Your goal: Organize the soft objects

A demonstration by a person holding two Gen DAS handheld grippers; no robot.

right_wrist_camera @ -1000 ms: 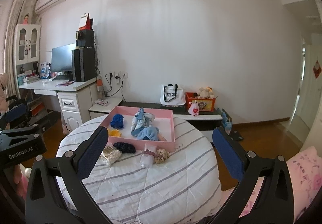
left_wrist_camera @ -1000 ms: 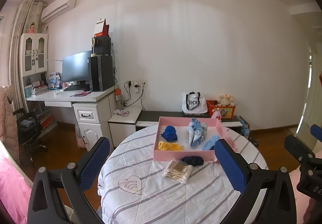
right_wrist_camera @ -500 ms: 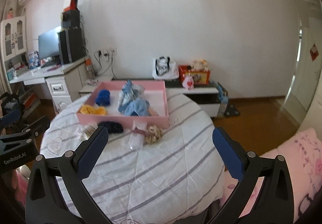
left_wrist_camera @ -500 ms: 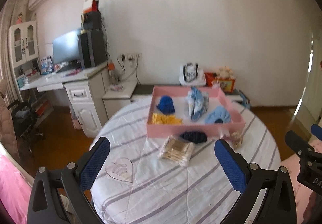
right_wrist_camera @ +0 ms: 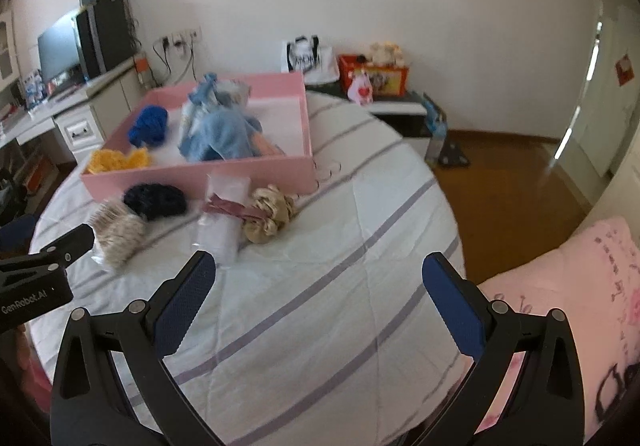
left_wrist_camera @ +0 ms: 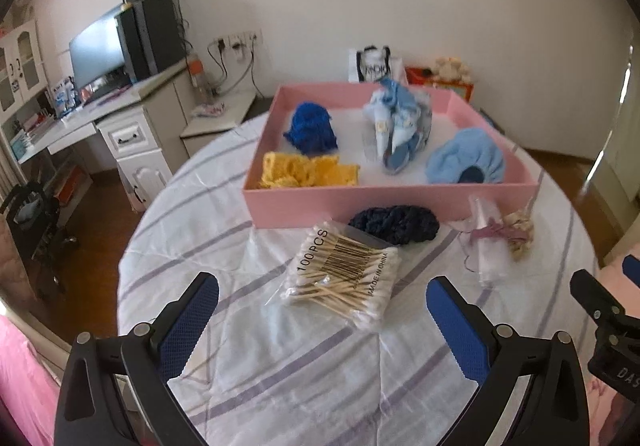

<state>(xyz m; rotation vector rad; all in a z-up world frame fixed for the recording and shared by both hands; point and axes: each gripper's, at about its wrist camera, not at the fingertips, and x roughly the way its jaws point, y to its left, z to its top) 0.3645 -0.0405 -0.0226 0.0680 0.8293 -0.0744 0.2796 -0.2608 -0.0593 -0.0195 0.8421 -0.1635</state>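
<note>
A pink tray (left_wrist_camera: 384,201) (right_wrist_camera: 208,175) sits on the round striped table and holds a royal-blue knit piece (left_wrist_camera: 310,127), a yellow knit piece (left_wrist_camera: 306,169), a bundle of light-blue cloth (left_wrist_camera: 400,125) and a light-blue cap (left_wrist_camera: 466,161). In front of the tray lie a dark navy scrunchie (left_wrist_camera: 394,224) (right_wrist_camera: 154,199), a bag of cotton swabs (left_wrist_camera: 344,280) (right_wrist_camera: 116,234), a clear packet with a pink band (left_wrist_camera: 486,242) (right_wrist_camera: 224,213) and a beige scrunchie (left_wrist_camera: 520,234) (right_wrist_camera: 270,213). My left gripper (left_wrist_camera: 322,304) is open just short of the swabs. My right gripper (right_wrist_camera: 318,284) is open over bare tablecloth.
A white desk (left_wrist_camera: 104,117) with a monitor and a computer tower stands at the left. A low cabinet with a tote bag (right_wrist_camera: 306,57) and an orange toy box (right_wrist_camera: 374,73) lines the wall. Pink bedding (right_wrist_camera: 560,310) lies at the right; wooden floor (right_wrist_camera: 508,169) beyond.
Both grippers have moved closer to the table and tilted down, so the tray and loose items now loom larger. Both stay open; nothing on the table has shifted.
</note>
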